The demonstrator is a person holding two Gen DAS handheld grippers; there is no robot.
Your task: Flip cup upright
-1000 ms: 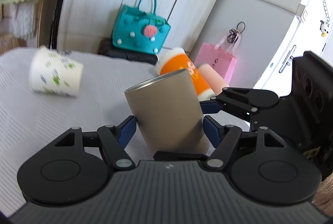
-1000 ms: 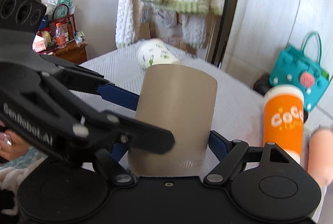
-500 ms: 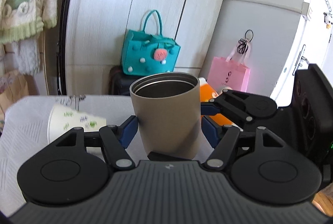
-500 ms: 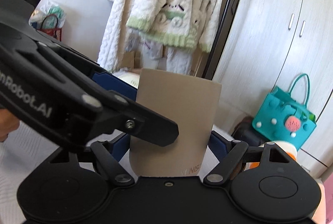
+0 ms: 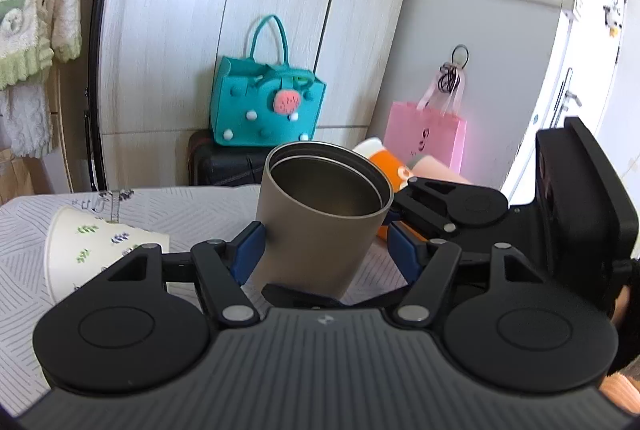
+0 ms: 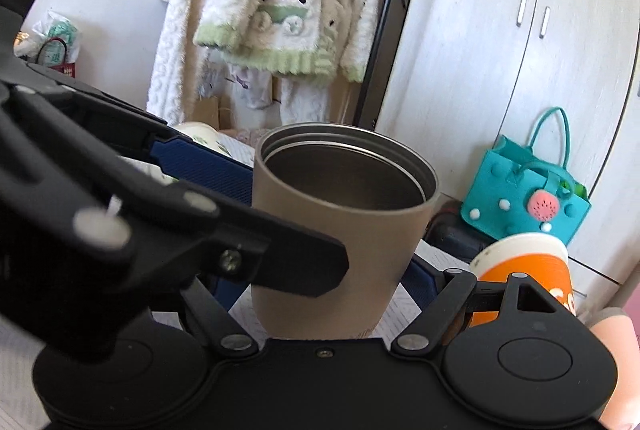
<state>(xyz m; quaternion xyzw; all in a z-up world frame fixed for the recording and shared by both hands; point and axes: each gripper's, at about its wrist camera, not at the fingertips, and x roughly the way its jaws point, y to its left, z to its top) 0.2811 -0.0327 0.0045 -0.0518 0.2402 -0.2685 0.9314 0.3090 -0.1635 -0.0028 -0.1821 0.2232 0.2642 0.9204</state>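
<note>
A tan metal cup (image 5: pixel 320 218) with a steel inside stands mouth up between my two grippers, tilted slightly. It fills the middle of the right wrist view (image 6: pixel 340 230) too. My left gripper (image 5: pixel 324 250) holds it, blue pads on both sides of its lower wall. My right gripper (image 6: pixel 332 274) holds it from the other side; its right pad is partly hidden behind the cup. The left gripper's arm crosses the right wrist view at the left. The cup's base is hidden.
A white paper cup with leaf print (image 5: pixel 100 250) lies on its side on the grey striped cloth (image 5: pixel 192 206). An orange cup (image 6: pixel 528 270) and a pink cup (image 5: pixel 432 166) lie to the right. A teal bag (image 5: pixel 268 110), a pink bag (image 5: pixel 424 134) and cupboards stand behind.
The tan cup has turned over with both grippers, from mouth facing down and away to mouth up. Both cameras now look down into its open mouth.
</note>
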